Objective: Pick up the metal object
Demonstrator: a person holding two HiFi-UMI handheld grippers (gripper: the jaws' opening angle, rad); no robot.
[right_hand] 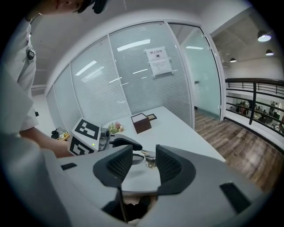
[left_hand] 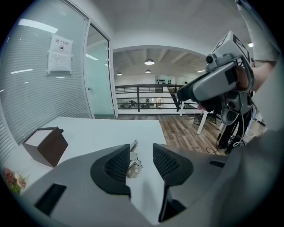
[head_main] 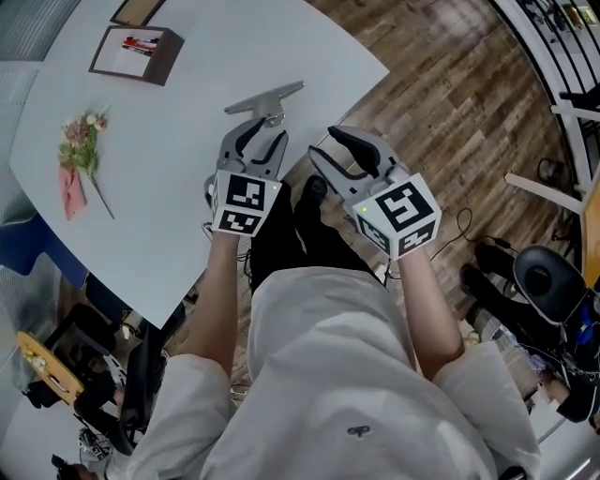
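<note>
Count of things on and around the white bench

One bench (head_main: pixel 169 187) carries one metal object (head_main: pixel 267 98). There is one brown box (head_main: pixel 136 53) well to the upper left of the metal object, and one picture frame (head_main: pixel 138 9) farther that way, cut by the top edge. One small bunch of flowers (head_main: pixel 82 141) lies well to its left. Two grippers sit near the metal object, the left gripper (head_main: pixel 258 127) just below it and the right gripper (head_main: pixel 339 148) to its lower right. One black chair (head_main: pixel 548 277) stands on the floor, far to its right.
</note>
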